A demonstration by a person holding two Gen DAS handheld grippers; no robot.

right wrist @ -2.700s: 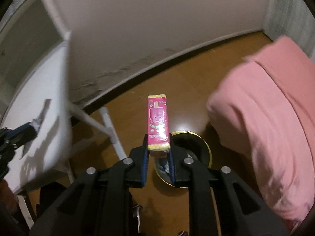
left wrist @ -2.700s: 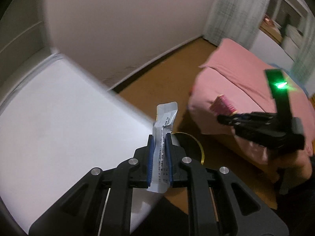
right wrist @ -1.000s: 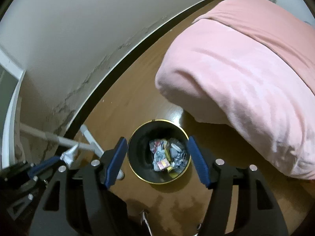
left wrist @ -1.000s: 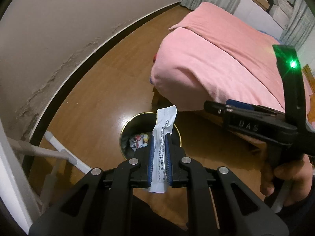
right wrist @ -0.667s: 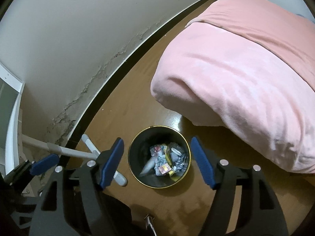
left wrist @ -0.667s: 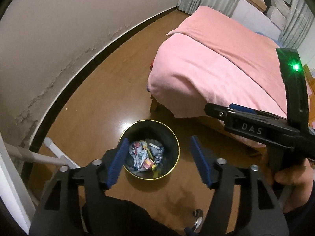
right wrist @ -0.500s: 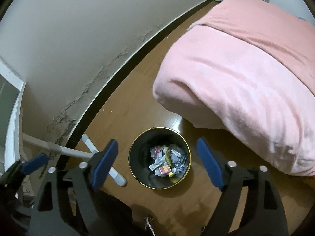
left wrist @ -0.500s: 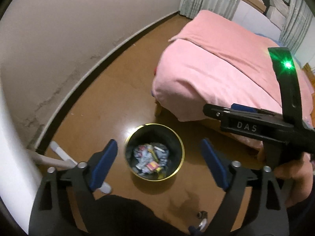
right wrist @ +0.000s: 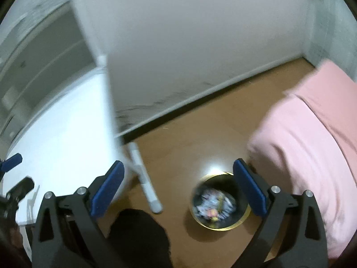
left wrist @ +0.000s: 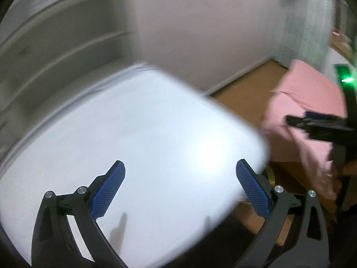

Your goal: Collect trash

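Trash sits in the bin (right wrist: 219, 205), a black pail with a gold rim standing on the wooden floor (right wrist: 200, 138) between the white worktop's leg (right wrist: 145, 178) and the pink bed (right wrist: 312, 145). In your right wrist view it lies low between the two blue pads, nearer the right-hand pad. The right tongs (right wrist: 178, 185) are spread wide and hold nothing.

Your left tongs (left wrist: 180, 185) are spread wide and empty too, hovering over the white worktop (left wrist: 133, 134). From that view only a sliver of the bin's gold rim shows past the worktop's corner, close beside the right-hand pad.

No loose trash shows on the worktop or the floor in either picture, and both are smeared by motion, so small scraps could be missed. That is your main risk, I judge: a fast sweep hides a thin wrapper against the pale surface, and you close on nothing or pass over it. The worktop's leg stands near the bin, so a careless reach low down could knock the pail and spill what it holds.
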